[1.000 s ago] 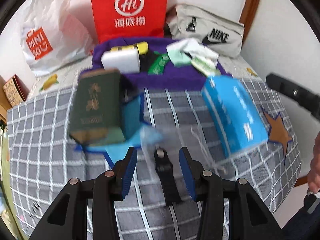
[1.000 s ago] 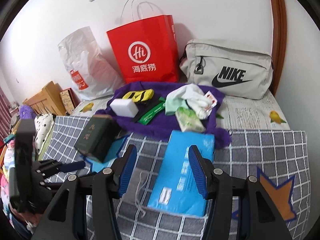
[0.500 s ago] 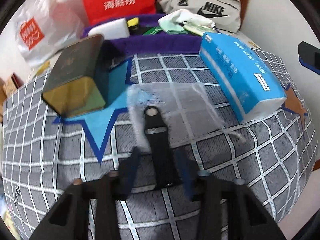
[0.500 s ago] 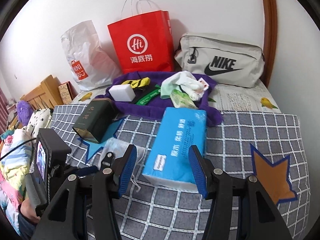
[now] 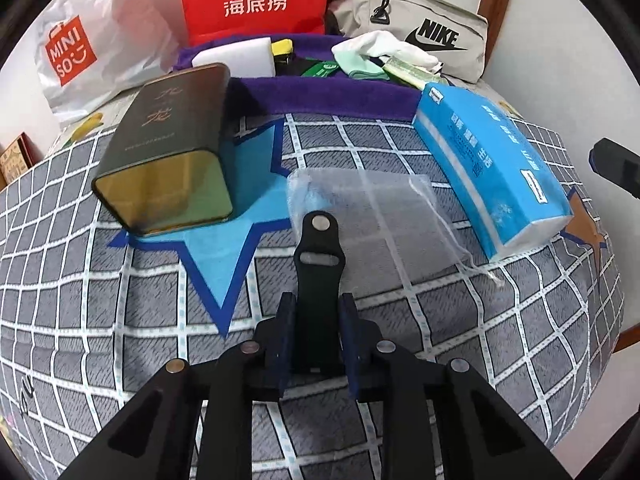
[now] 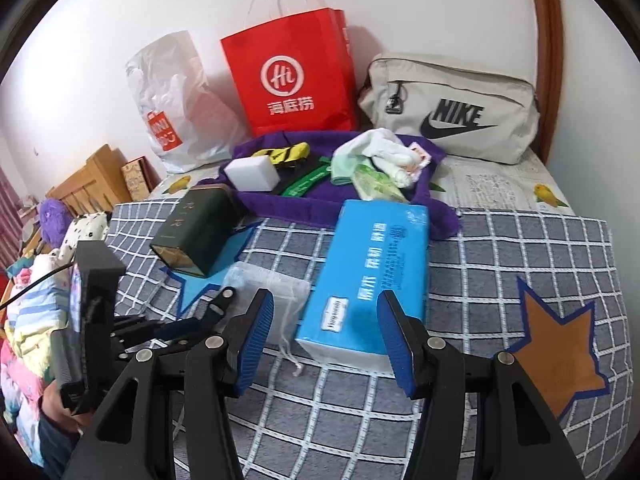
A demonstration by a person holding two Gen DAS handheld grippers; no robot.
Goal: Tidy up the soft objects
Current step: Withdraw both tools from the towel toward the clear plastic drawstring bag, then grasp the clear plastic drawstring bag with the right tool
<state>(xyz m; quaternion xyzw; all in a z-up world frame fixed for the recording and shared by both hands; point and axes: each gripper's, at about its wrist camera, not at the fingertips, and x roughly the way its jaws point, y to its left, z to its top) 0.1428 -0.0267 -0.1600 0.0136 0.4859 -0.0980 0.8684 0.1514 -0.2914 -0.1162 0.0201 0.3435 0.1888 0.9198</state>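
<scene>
One strap [image 5: 318, 276], one pouch [image 5: 372, 204], one tissue pack [image 5: 492, 172]

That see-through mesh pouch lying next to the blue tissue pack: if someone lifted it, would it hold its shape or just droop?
The mesh pouch would probably droop: it lies flat and wrinkled, with the blanket's grid showing through it. It looks very light and seems empty. Its loose drawstring would likely dangle and might snag.

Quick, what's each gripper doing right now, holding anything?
Left gripper: jaws closing on the black strap between them.
Right gripper: open, holding nothing, poised at the blue tissue pack.
</scene>
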